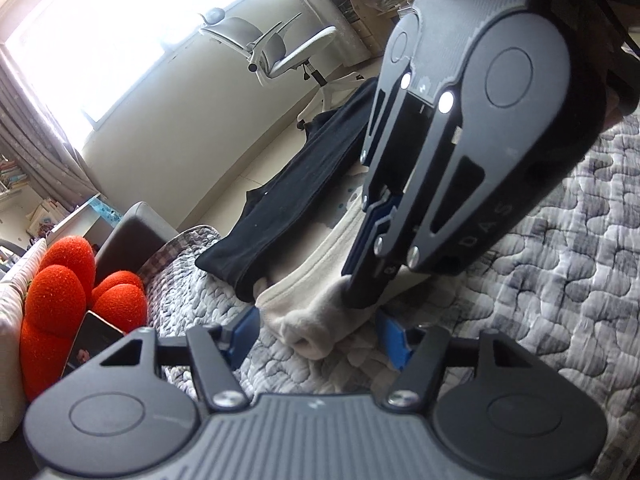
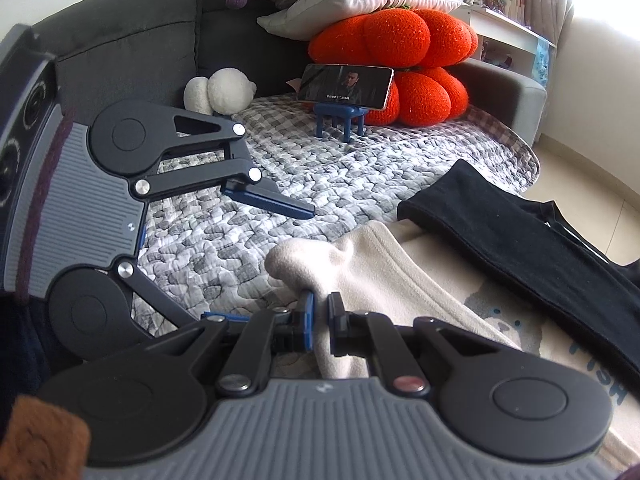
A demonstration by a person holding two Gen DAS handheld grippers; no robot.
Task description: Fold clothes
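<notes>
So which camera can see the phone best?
The right wrist view. There the phone faces the camera on its blue stand, screen lit, in front of the orange pumpkin cushion. The left wrist view shows only a dark, tilted sliver of it behind the left gripper.

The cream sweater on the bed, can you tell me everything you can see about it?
The cream sweater looks soft and fleecy, with ribbed stitching along one edge and a pale blue-grey print partly showing. It lies spread on the grey quilted bedcover. A rounded, bunched end sticks up where the right tongs are shut on it. The left tongs stand open on either side of that end, not pressing it. A black garment lies across its far side.
</notes>
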